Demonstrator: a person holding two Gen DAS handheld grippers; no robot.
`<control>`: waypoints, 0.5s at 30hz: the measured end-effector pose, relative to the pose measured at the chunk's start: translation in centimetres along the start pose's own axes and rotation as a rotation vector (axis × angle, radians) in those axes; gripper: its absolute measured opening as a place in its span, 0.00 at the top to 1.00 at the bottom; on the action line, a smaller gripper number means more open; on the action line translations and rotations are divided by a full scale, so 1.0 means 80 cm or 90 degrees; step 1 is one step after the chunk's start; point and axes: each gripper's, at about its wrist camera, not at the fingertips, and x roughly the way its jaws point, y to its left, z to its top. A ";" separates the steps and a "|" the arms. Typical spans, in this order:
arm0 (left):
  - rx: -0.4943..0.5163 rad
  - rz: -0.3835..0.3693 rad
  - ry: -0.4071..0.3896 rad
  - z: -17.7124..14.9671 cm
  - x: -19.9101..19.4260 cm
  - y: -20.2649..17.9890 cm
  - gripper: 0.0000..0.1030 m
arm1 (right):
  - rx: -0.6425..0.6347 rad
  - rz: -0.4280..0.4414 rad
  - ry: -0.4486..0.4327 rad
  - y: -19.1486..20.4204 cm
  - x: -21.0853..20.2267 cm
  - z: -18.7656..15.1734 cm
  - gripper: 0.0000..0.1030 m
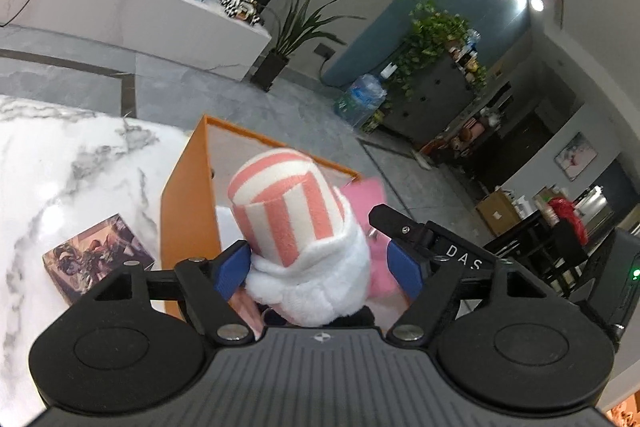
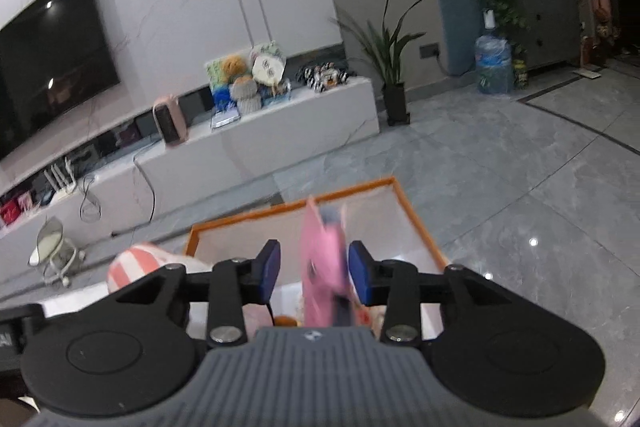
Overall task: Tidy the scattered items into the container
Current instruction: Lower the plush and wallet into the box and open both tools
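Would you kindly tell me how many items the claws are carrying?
2: a striped plush between the left claw's fingers, a pink item between the right claw's; box contents mostly hidden.

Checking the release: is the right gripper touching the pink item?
Apart. The right wrist view shows gaps on both sides of the pink item between the right gripper's open pads.

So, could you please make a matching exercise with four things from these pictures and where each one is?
Things:
1. striped plush toy
2. pink item
3. orange container
4. picture box

Places:
A. lying on the marble table
B. between the left tongs
C. below both held items
D. between the right tongs

Pairs: 1-B, 2-D, 3-C, 4-A
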 end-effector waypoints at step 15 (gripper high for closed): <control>0.006 -0.016 -0.014 0.004 -0.010 -0.006 0.15 | -0.002 0.018 -0.020 0.003 -0.013 0.006 0.59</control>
